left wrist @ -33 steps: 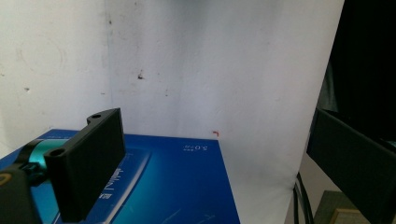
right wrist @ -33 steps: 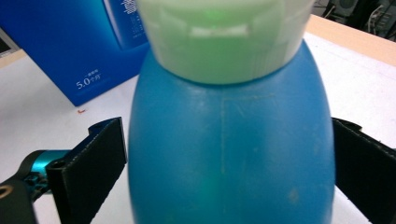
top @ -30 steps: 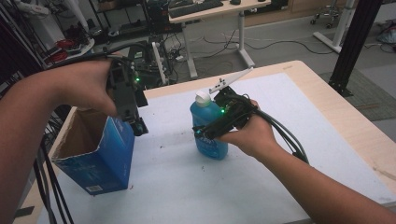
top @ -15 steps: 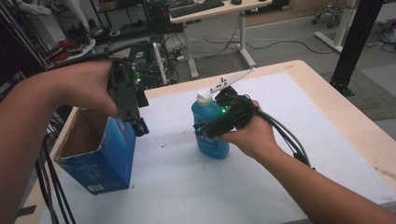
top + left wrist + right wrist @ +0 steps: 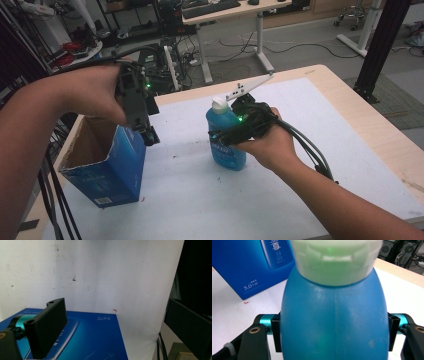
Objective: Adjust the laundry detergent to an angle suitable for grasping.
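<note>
A blue bottle (image 5: 227, 155) with a white cap (image 5: 219, 103) stands upright on the white mat. My right gripper (image 5: 223, 137) comes at it from the right. Its jaws have just been closing, and in the right gripper view the pads (image 5: 275, 332) press both sides of the bottle (image 5: 334, 315) below the cap. An open-topped blue carton (image 5: 117, 170) stands at the left. My left gripper (image 5: 149, 134) hangs pointing down at the carton's right top edge. In the left gripper view its jaws stand wide apart (image 5: 113, 305) above the carton's blue side (image 5: 95, 340), with nothing clamped.
The white mat (image 5: 300, 125) covers a wooden table (image 5: 370, 130). Cables trail from the right gripper (image 5: 310, 155) across the mat to the right. Beyond the table's far edge are a desk, chair legs and floor cables. The carton (image 5: 242, 265) stands just behind the bottle.
</note>
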A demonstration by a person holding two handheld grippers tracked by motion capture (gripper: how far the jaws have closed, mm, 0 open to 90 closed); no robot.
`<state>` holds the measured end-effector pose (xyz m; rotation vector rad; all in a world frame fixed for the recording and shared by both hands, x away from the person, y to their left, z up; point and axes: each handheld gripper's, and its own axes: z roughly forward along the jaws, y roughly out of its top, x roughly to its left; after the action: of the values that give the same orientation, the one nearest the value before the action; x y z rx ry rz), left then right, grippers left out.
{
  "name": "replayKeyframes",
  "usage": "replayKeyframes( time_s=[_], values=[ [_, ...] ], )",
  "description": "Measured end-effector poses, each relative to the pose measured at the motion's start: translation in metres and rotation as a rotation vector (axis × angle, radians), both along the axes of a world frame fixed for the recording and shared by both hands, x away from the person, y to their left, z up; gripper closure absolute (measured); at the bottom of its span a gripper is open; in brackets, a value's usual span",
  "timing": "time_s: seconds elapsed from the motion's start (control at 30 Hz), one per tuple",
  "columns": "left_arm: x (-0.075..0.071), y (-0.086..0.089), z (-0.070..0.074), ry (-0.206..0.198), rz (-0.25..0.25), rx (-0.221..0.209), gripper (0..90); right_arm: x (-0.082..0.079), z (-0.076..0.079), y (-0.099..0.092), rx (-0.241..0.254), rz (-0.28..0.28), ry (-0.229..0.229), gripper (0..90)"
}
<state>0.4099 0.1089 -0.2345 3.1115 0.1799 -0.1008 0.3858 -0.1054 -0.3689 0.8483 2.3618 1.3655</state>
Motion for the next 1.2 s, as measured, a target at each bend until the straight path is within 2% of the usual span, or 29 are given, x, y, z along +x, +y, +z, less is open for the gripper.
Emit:
replayKeyframes(
  time_s=[0.13,0.4,0.57,0.93,1.2],
  values=[
    [0.0002,0.0004,-0.0003,-0.002,0.001,-0.002,4.4,-0.0010,-0.0004,0.0002,-0.003,0.005,-0.007,32.9],
    [0.0002,0.0007,-0.0012,0.001,0.005,-0.003,4.4,-0.0024,0.0001,0.0000,-0.007,-0.001,-0.017,35.1],
    [0.0000,-0.0001,-0.0021,0.003,0.006,0.001,4.4,-0.0030,0.0002,-0.0001,-0.006,0.005,-0.024,39.7],
    [0.0000,-0.0002,-0.0025,0.002,0.006,0.001,4.4,-0.0049,0.0007,0.0010,-0.034,0.005,-0.050,43.2],
    [0.0008,0.0001,-0.0026,0.003,0.006,-0.004,4.4,-0.0026,0.0043,-0.0019,-0.042,0.053,-0.058,44.1]
  ],
)
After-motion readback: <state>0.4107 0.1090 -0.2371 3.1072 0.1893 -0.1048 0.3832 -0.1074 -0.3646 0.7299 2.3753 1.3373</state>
